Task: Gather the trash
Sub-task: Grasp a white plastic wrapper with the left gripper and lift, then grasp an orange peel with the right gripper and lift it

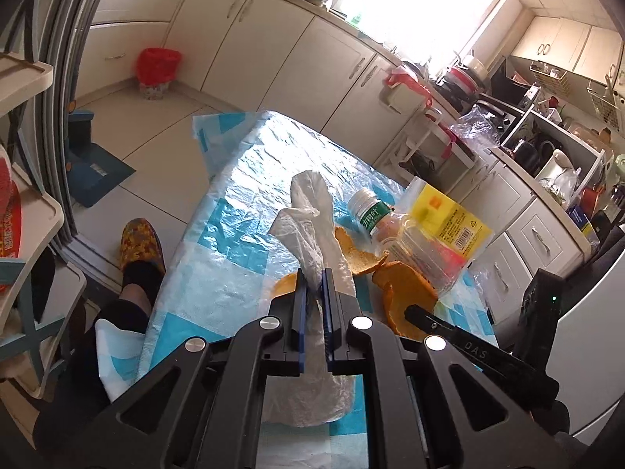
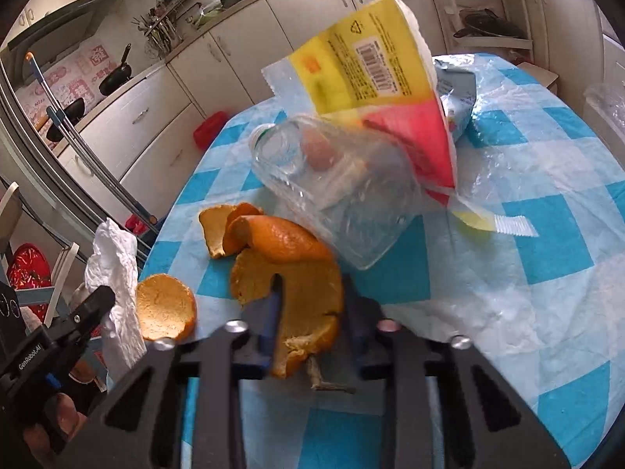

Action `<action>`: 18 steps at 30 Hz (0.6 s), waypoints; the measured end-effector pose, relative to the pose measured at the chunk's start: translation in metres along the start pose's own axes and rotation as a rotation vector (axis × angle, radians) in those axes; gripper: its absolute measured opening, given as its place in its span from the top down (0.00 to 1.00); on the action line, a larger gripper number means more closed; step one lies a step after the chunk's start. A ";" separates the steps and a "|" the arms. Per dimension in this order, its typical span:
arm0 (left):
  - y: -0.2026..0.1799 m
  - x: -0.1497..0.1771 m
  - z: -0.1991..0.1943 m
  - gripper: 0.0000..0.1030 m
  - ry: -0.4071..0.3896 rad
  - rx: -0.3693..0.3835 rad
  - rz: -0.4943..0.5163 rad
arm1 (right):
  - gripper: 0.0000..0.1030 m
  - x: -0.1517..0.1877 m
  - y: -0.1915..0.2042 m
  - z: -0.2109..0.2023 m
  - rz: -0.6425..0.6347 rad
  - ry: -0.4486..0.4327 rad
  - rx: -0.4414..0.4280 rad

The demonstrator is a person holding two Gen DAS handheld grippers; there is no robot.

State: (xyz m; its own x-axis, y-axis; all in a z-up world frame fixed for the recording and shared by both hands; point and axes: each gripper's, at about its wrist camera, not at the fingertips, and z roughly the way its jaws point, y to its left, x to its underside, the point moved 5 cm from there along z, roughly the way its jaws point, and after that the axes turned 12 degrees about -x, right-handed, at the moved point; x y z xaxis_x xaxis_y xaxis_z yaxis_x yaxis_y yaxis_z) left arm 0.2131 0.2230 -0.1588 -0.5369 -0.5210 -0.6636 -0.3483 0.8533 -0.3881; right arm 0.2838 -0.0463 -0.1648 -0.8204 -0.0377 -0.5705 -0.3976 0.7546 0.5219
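My left gripper [image 1: 313, 275] is shut on a crumpled white plastic bag [image 1: 312, 211], held above the blue-checked table [image 1: 234, 195]; the bag also shows in the right wrist view [image 2: 113, 273]. My right gripper [image 2: 310, 293] has its jaws around a large orange peel [image 2: 300, 273] lying on the table, fingers apart on either side. More peel pieces [image 2: 166, 306] [image 2: 218, 230] lie nearby. An empty clear plastic bottle [image 2: 336, 187] lies on its side just beyond, against a yellow-and-red wrapper [image 2: 371, 78]. In the left wrist view the bottle [image 1: 406, 234], wrapper [image 1: 449, 219] and peels [image 1: 406, 293] sit to the right.
A red-lined waste bin [image 1: 156, 70] stands on the floor by the cabinets. A slippered foot [image 1: 138, 246] is left of the table. Kitchen counters [image 1: 527, 164] with clutter run along the far side. A shelf [image 1: 27, 215] is at left.
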 end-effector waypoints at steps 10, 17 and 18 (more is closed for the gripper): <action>-0.017 -0.010 -0.023 0.94 -0.047 0.076 0.010 | 0.88 0.023 -0.019 -0.063 -0.094 0.013 0.017; -0.079 0.025 -0.001 0.94 0.079 0.142 0.176 | 0.88 0.019 -0.058 -0.100 -0.077 0.009 0.124; -0.087 0.034 0.006 0.94 0.102 0.138 0.198 | 0.85 0.020 -0.064 -0.100 -0.060 0.013 0.128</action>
State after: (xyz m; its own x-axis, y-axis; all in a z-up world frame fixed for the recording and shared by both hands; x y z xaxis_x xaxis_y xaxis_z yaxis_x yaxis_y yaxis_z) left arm 0.2298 0.1311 -0.1508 -0.6616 -0.3372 -0.6698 -0.1245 0.9302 -0.3453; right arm 0.2516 -0.1607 -0.1461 -0.8022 -0.0928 -0.5898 -0.3908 0.8284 0.4013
